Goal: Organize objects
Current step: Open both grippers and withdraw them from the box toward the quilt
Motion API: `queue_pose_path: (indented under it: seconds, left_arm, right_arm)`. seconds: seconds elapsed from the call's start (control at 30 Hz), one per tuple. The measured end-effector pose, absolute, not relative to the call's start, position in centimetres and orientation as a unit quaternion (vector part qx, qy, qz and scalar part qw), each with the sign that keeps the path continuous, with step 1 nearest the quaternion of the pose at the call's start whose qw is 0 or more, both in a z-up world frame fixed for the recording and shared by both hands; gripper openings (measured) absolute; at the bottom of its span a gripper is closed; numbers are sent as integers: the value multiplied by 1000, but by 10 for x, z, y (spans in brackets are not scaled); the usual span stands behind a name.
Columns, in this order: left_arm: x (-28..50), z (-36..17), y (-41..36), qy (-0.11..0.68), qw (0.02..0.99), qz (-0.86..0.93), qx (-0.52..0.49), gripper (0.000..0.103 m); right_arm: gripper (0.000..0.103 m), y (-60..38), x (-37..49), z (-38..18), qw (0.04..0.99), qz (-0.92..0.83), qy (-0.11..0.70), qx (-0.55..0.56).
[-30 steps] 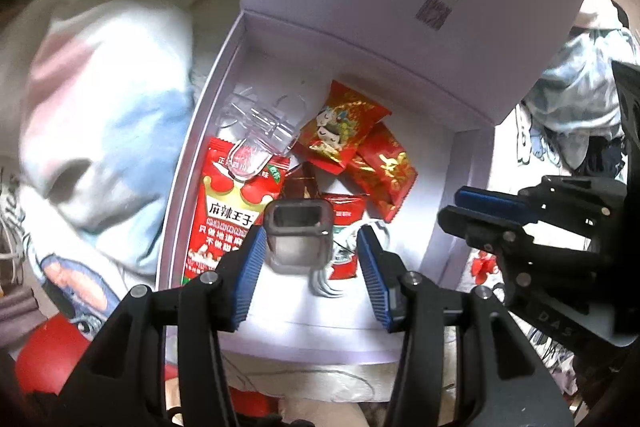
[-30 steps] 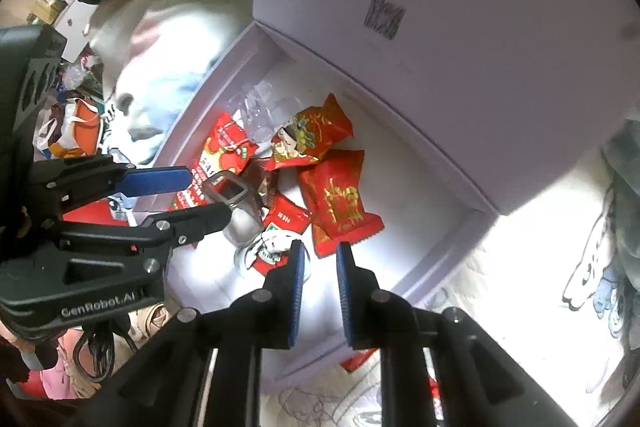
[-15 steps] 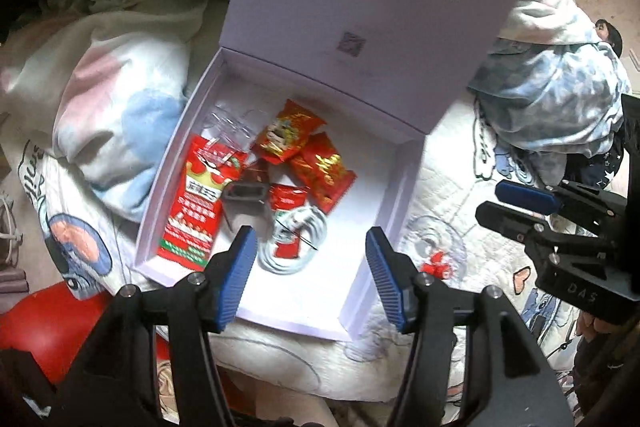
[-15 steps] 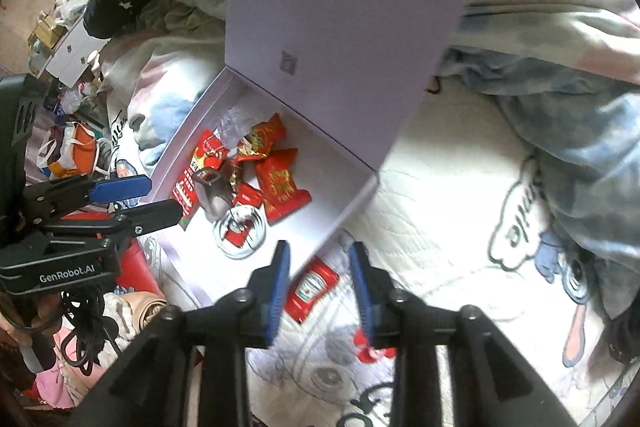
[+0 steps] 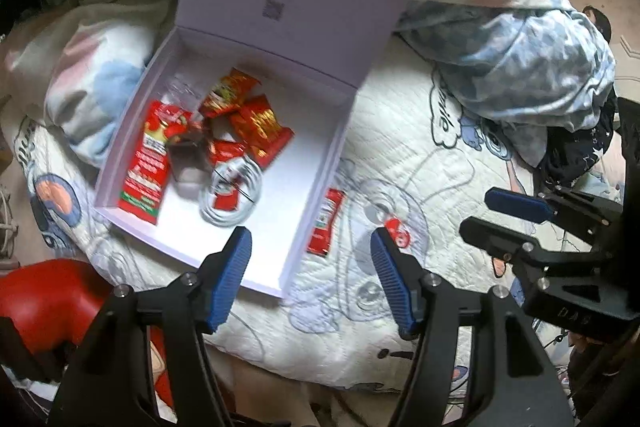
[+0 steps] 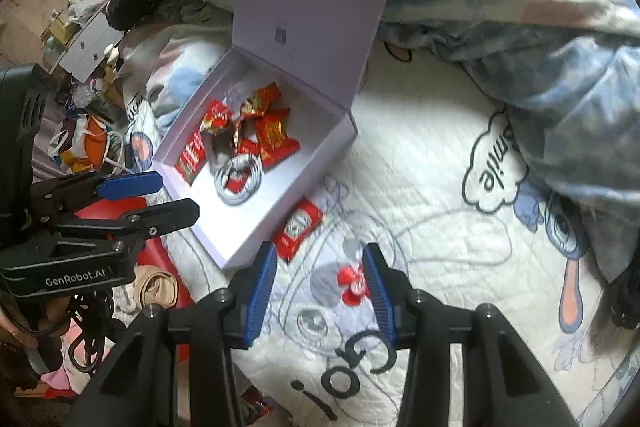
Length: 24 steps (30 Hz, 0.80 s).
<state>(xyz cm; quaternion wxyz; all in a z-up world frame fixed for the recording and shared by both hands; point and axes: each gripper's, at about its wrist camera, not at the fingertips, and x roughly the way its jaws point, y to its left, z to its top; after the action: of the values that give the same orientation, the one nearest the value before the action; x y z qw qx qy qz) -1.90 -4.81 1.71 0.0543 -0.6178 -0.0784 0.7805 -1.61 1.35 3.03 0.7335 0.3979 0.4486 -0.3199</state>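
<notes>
A pale lilac box [image 5: 316, 187] [image 6: 320, 163] lies open on the bed, its lid standing up behind it. Inside are several red snack packets [image 5: 260, 125] [image 6: 274, 137], a coiled white cable [image 5: 234, 191] [image 6: 239, 183] and a small grey block [image 5: 186, 163]. One red ketchup sachet [image 5: 325, 223] [image 6: 298, 229] lies on the quilt just outside the box's right wall. My left gripper [image 5: 310, 277] hovers above the box's near corner, jaws opening, nothing between them. My right gripper [image 6: 320, 287] hangs over the quilt near the sachet, jaws also opening and empty.
A white cartoon-print quilt [image 6: 440, 227] covers the bed. A crumpled blue blanket [image 5: 520, 39] [image 6: 540, 47] is piled at the right. A pastel pillow [image 5: 92, 83] lies left of the box. A red object [image 5: 44, 303] and floor clutter [image 6: 80, 67] sit beyond the bed's left edge.
Both grippers have pulled up and back from inside the box, so the whole box and quilt now show. Their jaws have widened. The grey block stays in the box.
</notes>
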Motion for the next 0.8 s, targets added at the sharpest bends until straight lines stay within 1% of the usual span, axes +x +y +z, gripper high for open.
queue_pose_path:
  seconds: [0.27,0.5,0.8]
  left_arm:
    - [8,-7,-22,-91,63,774,-624,60]
    - [28,-34,-12,-109,57,772,-624,60]
    - [47,-69,-13,-130,40,773,-619,60]
  right_arm:
    - [45,30,-37,11,733,-311,454,400]
    - [45,28,-50,-18,741,-286,438,420]
    - [45,14,-23,-60,758,-231,428,434]
